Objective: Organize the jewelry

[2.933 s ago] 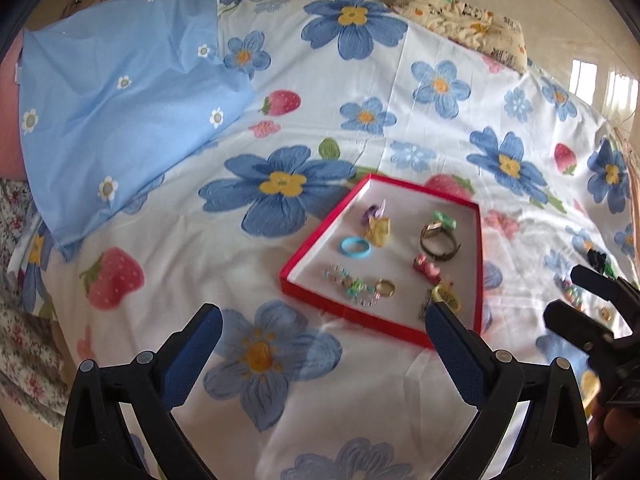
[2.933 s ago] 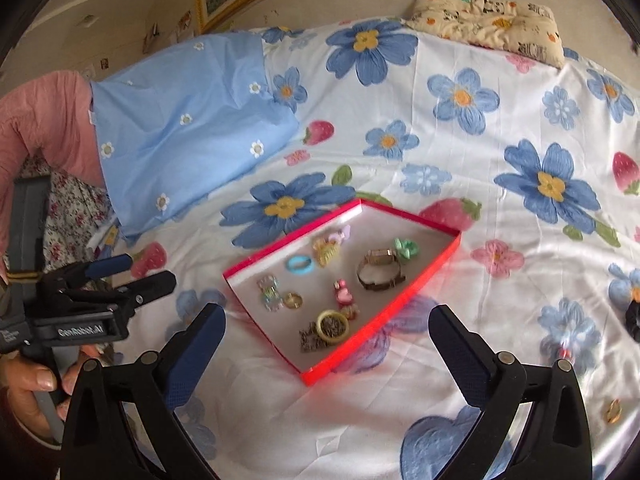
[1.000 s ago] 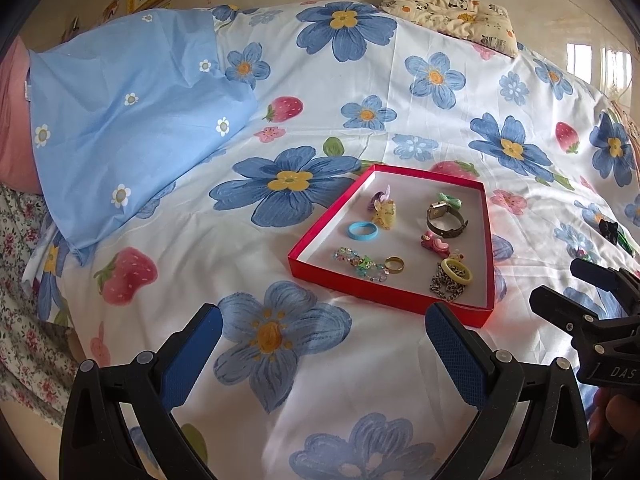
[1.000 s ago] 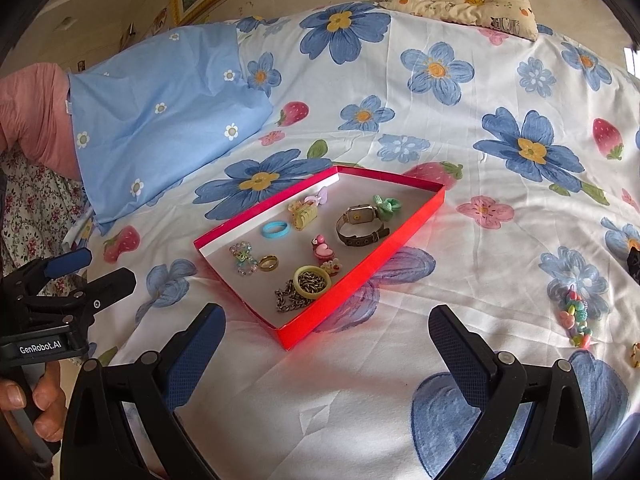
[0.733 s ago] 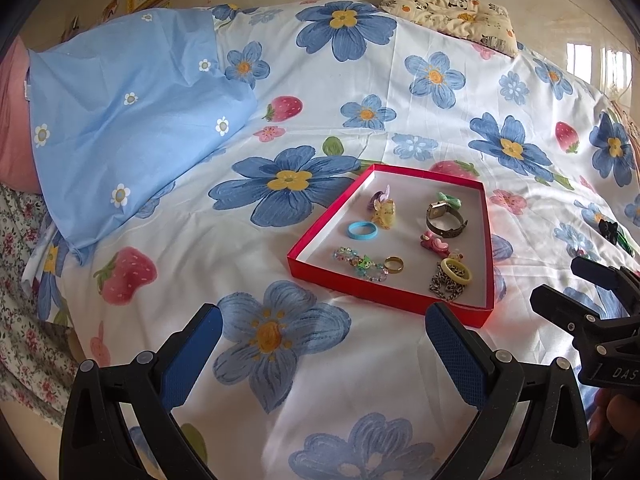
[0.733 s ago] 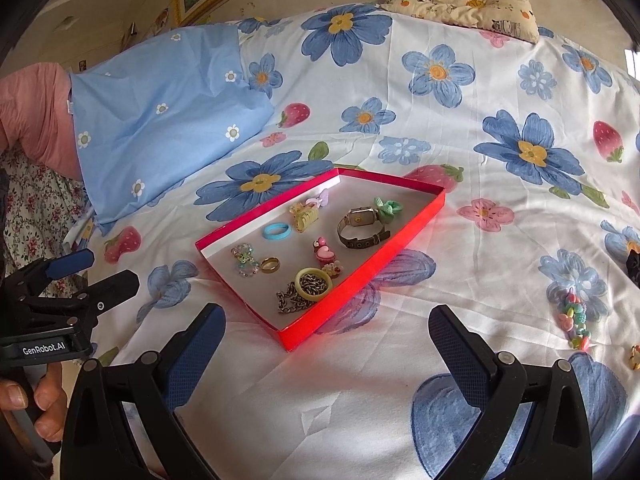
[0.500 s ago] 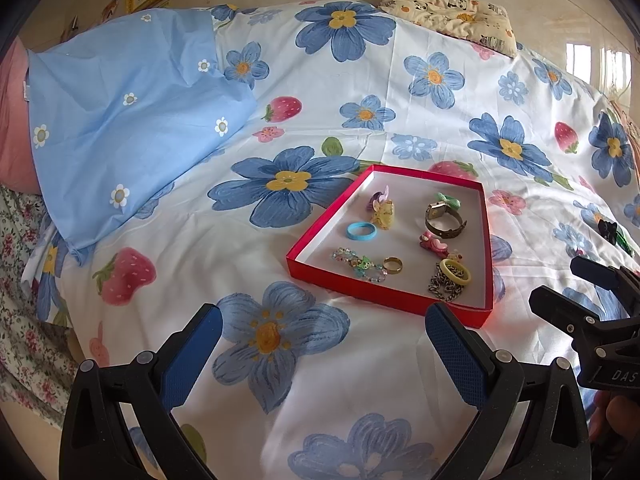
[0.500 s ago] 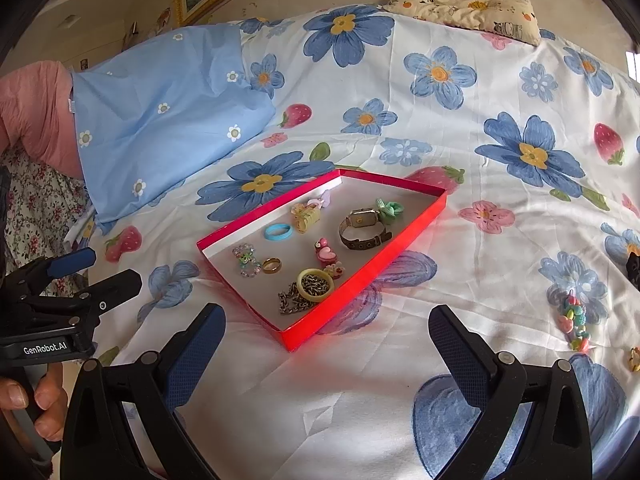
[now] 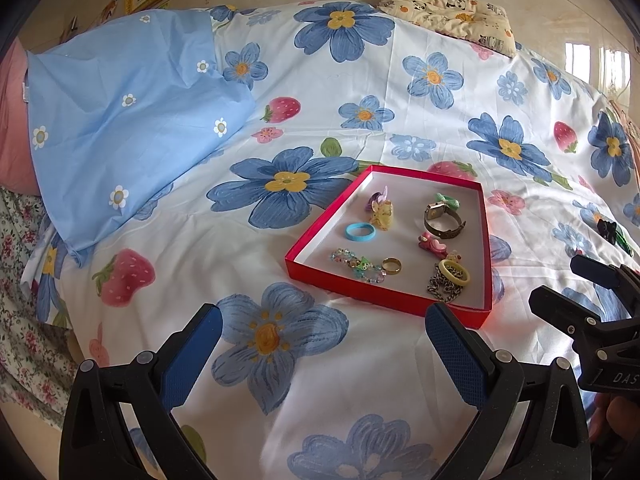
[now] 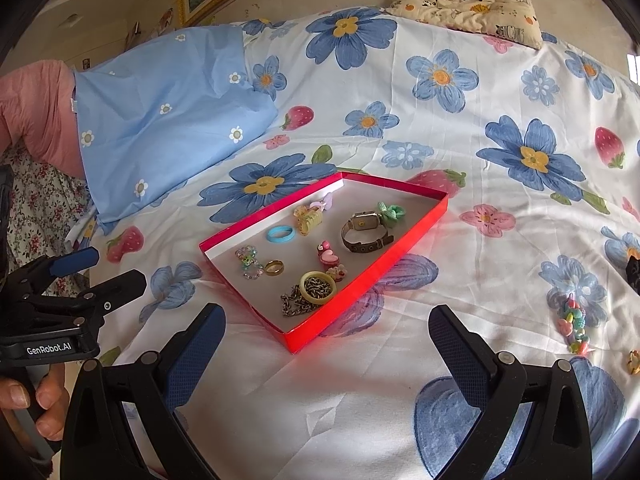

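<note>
A shallow red tray point(image 9: 384, 304) point(image 10: 384, 264) lies on the flowered bed sheet. It holds a watch point(image 9: 442, 220) point(image 10: 366, 232), a blue ring point(image 9: 360, 232) point(image 10: 280, 234), a gold ring point(image 9: 391, 266) point(image 10: 274, 268), a bead bracelet point(image 9: 356, 264), a chain with a yellow ring point(image 9: 450, 280) point(image 10: 316, 288) and small charms. A pastel bead bracelet point(image 10: 574, 326), a gold trinket point(image 10: 633, 361) and a black piece point(image 9: 608, 230) lie loose on the sheet to the right. My left gripper point(image 9: 320, 344) and right gripper point(image 10: 326, 340) are both open and empty, short of the tray.
A light blue pillow point(image 9: 120, 120) lies at the left, with a pink one behind it. A small patterned pillow point(image 9: 448, 16) lies at the far edge. The right gripper shows at the right edge of the left wrist view point(image 9: 592, 300). The left gripper shows at the left of the right wrist view point(image 10: 80, 284).
Both grippers have pulled back a little from the tray over the last seconds and are now nearly still. Nothing was picked up or put down.
</note>
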A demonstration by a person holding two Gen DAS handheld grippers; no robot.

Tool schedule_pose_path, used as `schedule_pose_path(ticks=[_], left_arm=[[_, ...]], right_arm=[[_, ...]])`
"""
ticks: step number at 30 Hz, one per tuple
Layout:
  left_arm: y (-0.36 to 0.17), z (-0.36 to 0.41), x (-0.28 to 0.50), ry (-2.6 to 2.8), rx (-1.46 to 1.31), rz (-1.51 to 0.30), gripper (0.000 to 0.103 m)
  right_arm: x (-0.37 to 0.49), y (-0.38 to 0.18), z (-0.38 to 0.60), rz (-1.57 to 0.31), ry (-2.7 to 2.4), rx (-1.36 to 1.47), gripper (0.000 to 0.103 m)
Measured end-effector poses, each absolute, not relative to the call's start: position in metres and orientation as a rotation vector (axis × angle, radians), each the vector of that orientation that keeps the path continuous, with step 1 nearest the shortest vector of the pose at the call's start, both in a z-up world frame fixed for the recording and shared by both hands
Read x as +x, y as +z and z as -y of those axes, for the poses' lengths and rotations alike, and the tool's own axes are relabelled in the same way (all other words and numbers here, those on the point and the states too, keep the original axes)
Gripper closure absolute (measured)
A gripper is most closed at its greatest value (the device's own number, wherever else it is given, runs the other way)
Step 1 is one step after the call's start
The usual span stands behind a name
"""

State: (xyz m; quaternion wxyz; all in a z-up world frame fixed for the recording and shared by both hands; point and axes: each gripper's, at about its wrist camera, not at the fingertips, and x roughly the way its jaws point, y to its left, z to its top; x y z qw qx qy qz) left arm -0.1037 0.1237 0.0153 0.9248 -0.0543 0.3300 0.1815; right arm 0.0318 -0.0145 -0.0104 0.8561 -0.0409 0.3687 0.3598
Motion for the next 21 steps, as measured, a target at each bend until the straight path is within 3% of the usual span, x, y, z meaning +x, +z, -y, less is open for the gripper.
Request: schedule_pose_path(ticks=[21], left_arm=[[0.0146, -0.1226, -0.1025, 0.367, -0.111, -0.681, 0.0]], right_arm=[[0.0316, -0.0093, 0.0152, -0.77, 0.758, -0.088, 0.001]])
